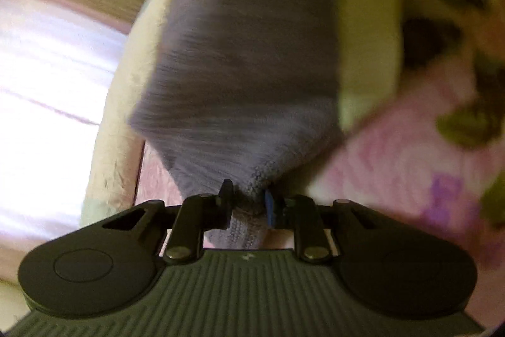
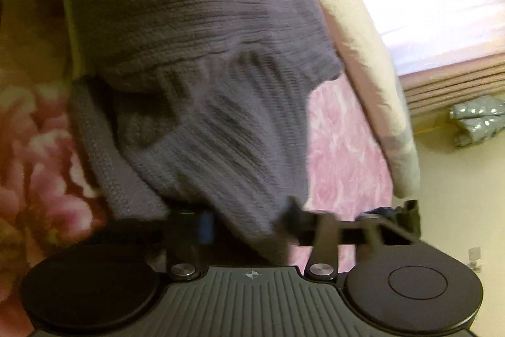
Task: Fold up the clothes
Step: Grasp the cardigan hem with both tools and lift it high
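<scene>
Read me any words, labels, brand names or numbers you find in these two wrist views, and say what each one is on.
No readable text in either view.
Right claw body: only a small crosshair mark, no letters.
Left claw body: a faint small mark, too blurred to read.
Purple knit sweater: no tag or label shows.
Pink floral bedding and the silver crumpled item on the floor: patterns only, no words.
</scene>
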Demonstrator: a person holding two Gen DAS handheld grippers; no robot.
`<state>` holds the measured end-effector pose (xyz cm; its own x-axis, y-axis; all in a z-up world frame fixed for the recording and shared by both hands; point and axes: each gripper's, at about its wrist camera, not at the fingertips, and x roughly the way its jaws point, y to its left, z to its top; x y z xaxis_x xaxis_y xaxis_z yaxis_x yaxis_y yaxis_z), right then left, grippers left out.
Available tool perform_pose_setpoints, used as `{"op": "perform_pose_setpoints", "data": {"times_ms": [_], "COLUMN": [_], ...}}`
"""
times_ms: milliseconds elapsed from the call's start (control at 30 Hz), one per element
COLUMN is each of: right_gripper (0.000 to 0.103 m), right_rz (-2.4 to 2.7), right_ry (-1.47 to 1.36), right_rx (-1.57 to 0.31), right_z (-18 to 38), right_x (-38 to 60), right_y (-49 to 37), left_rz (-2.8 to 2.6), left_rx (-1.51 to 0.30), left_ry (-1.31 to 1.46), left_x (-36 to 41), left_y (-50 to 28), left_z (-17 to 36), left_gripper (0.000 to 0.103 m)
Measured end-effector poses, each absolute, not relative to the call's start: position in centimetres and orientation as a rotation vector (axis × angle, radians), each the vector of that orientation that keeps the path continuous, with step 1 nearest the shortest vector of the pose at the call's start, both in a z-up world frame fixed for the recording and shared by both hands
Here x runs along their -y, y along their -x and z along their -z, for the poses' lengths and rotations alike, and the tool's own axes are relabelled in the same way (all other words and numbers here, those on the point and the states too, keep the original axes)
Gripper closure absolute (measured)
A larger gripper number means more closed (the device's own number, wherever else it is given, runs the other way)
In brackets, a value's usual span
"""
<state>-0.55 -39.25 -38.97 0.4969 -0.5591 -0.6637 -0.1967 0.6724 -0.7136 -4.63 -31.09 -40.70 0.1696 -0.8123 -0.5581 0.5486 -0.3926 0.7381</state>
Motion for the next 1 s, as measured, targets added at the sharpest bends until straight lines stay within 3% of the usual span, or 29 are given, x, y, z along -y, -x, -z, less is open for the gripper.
{"op": "perform_pose_setpoints", "data": {"times_ms": [33, 233, 533, 700, 1000], "right_gripper": [0.088, 0.093, 0.093, 0.093, 0.093], "right_rz": [0.262, 0.395, 0.54, 0.56, 0.517], "right_ry": [0.817, 0.57, 0.43, 0.429, 0.396], "right_rx": [-1.044, -0.89, -0.528, -0.306, -0.148], "right_z": [38.4, 30.8, 13.6, 3.8, -5.5], "right_x": [39.6, 44.1, 47.7, 46.2, 43.9], "right_y": [0.5, -0.5, -5.5, -5.7, -0.4], "left_rz": [1.504, 1.402, 1.279, 1.223, 1.143], "left_rx": [0.25, -0.025, -0.074, 0.011, 0.058], "left_ry": [-1.255, -0.941, -0.521, -0.368, -0.287], "left_x": [31.2, 32.4, 33.0, 30.9, 23.2], "left_y": [4.3, 0.6, -3.8, -3.6, 0.7], "left_z": [39.7, 31.4, 16.3, 7.6, -1.1], "left_gripper": [0.088, 0.089, 0.091, 0.091, 0.091]}}
